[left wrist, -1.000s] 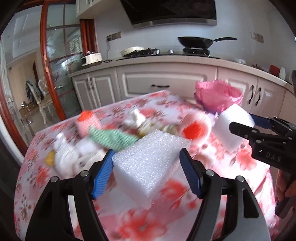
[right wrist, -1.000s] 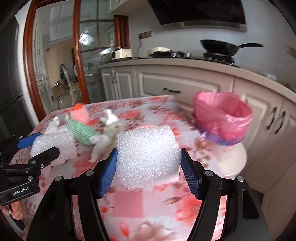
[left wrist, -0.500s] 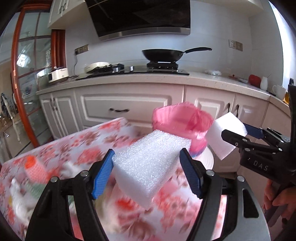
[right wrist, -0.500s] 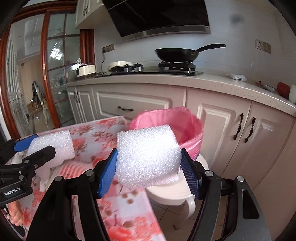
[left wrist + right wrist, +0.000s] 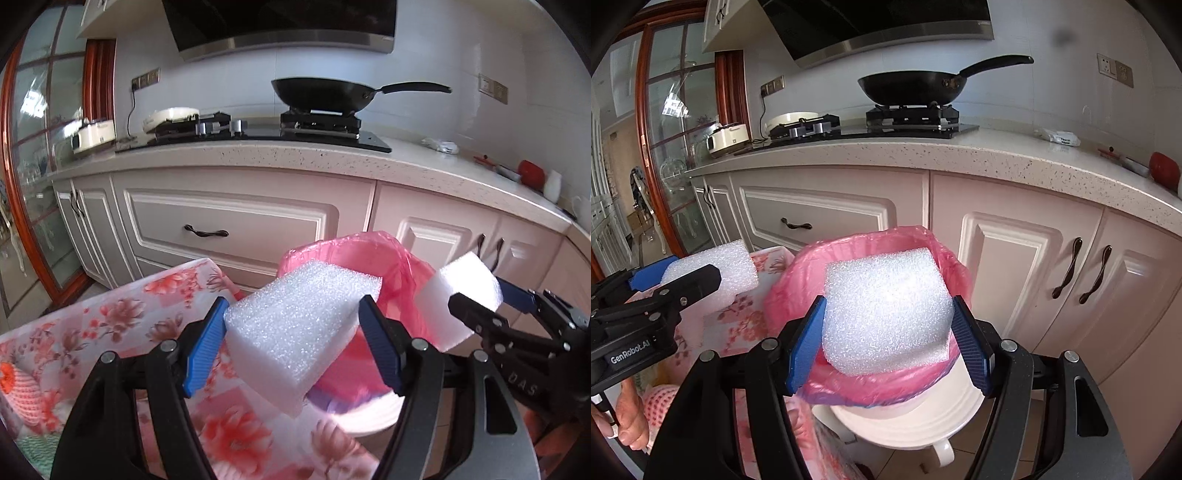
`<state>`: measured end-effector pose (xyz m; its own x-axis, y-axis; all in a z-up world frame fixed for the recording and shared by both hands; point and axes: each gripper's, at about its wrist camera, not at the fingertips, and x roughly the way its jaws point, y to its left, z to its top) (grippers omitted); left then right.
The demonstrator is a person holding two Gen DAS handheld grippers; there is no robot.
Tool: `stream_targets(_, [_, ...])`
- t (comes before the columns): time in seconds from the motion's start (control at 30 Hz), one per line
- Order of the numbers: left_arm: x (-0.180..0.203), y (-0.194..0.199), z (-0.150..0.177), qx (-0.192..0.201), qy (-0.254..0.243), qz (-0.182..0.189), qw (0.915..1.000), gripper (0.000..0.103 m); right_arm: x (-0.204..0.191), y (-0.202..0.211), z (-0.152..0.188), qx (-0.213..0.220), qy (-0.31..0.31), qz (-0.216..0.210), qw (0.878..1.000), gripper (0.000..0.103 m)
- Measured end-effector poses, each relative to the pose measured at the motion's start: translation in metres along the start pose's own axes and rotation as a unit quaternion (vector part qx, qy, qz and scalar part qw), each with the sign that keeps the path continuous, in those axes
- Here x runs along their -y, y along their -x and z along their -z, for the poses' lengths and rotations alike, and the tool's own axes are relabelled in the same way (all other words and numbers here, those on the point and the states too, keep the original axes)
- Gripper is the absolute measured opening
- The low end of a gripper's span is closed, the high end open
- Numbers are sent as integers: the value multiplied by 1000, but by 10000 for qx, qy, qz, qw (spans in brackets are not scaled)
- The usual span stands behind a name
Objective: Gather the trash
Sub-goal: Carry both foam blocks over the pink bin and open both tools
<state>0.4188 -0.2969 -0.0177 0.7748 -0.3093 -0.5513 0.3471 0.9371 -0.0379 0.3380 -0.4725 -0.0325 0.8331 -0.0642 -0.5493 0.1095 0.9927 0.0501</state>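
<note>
Foam blocks at the pink-lined bin
Left gripper and right gripper fingers each clamp a white foam block

1. The foam block looked white, grainy and matt
2. The bin liner was thin, glossy pink plastic
3. The wok was matt black metal
4. The countertop was polished speckled stone

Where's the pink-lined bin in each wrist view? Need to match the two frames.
Left wrist: pink-lined bin sits centre-right, partly hidden behind the foam block in the left gripper.
Right wrist: the bin is at centre, behind the foam block in the right gripper.
Shared landmark: black wok on the stove, upper centre in both.
</note>
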Motion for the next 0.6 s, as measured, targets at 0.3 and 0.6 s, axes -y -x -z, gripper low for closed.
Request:
stream_targets(0.3, [7, -53, -14, -245, 141, 81, 9996, 70, 23, -33, -18, -81, 3, -76, 9999, 65])
stream_targets(0.6, [7, -82, -13, -356, 308, 261, 9986, 71, 35, -50, -21, -112, -54, -133, 9998, 65])
